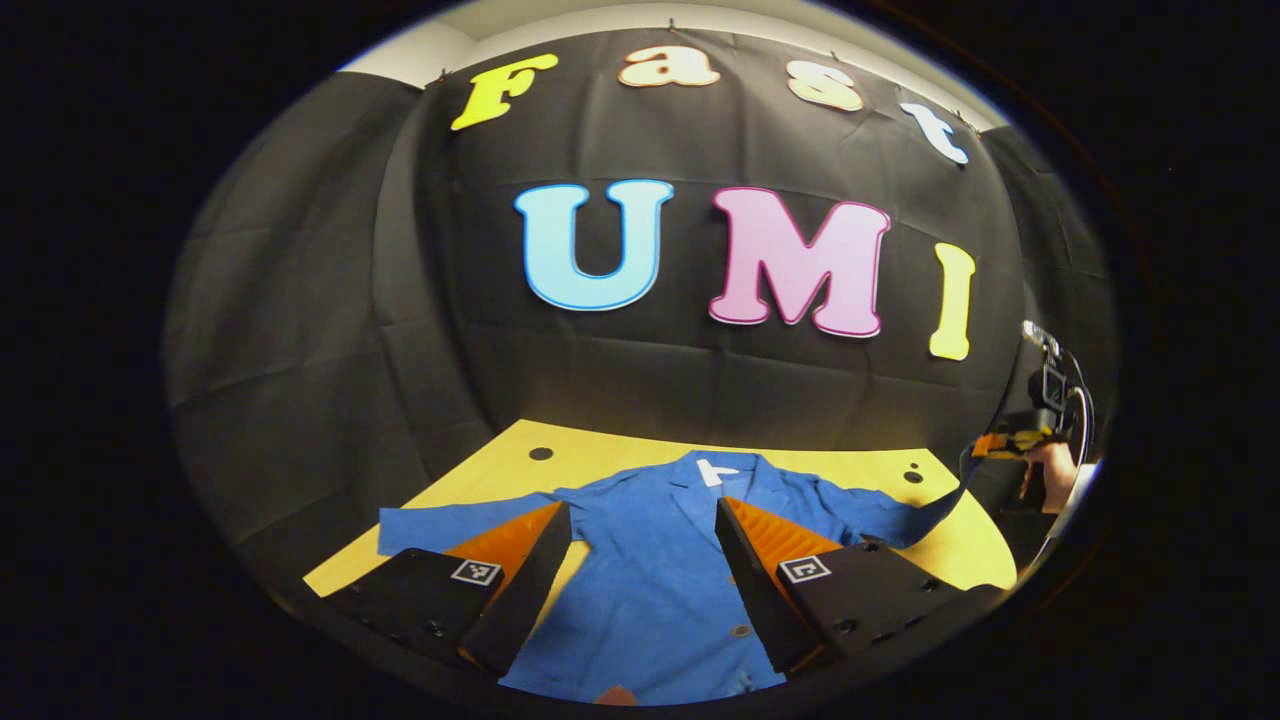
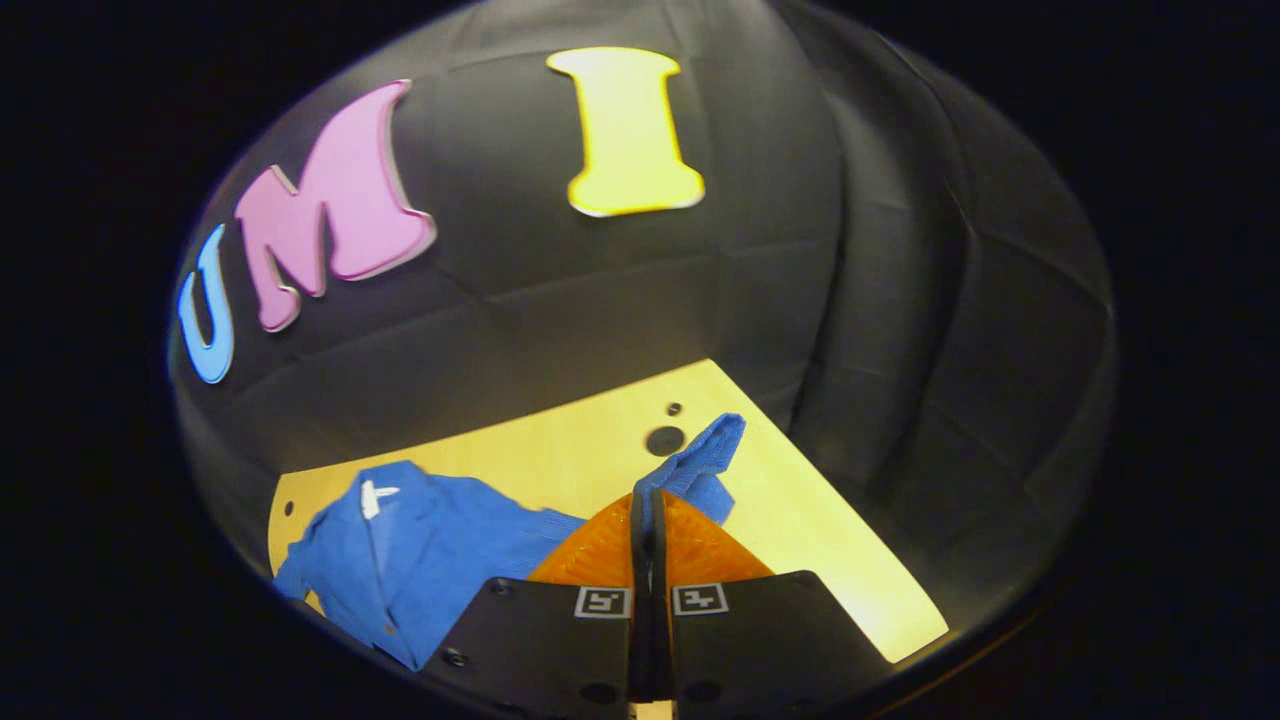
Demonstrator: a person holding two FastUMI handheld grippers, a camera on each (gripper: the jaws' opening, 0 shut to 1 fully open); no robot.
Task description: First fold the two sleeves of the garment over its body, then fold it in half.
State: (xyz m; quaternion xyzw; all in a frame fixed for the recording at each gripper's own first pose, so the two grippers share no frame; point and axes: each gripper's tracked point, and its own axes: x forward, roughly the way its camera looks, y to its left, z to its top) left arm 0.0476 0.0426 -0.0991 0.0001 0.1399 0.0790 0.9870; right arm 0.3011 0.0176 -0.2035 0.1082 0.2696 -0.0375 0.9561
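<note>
A blue button-up shirt (image 1: 655,560) lies front up on the yellow table (image 1: 600,455), collar at the far side. My left gripper (image 1: 640,525) hovers open over the shirt's body, its fingers spread wide apart. One sleeve (image 1: 440,525) lies flat out to the left. The other sleeve (image 1: 915,515) rises off the table toward the right gripper (image 1: 1010,440), held by a hand at the right edge. In the right gripper view, my right gripper (image 2: 648,500) is shut on that sleeve (image 2: 705,460), whose cuff sticks up past the closed orange fingers. The shirt's body (image 2: 420,550) lies to the left.
The yellow table (image 2: 800,520) has small dark holes (image 2: 665,440) near its far edge. The black cloth wall stands close behind the table and wraps round both sides. Bare tabletop lies right of the lifted sleeve in the right gripper view.
</note>
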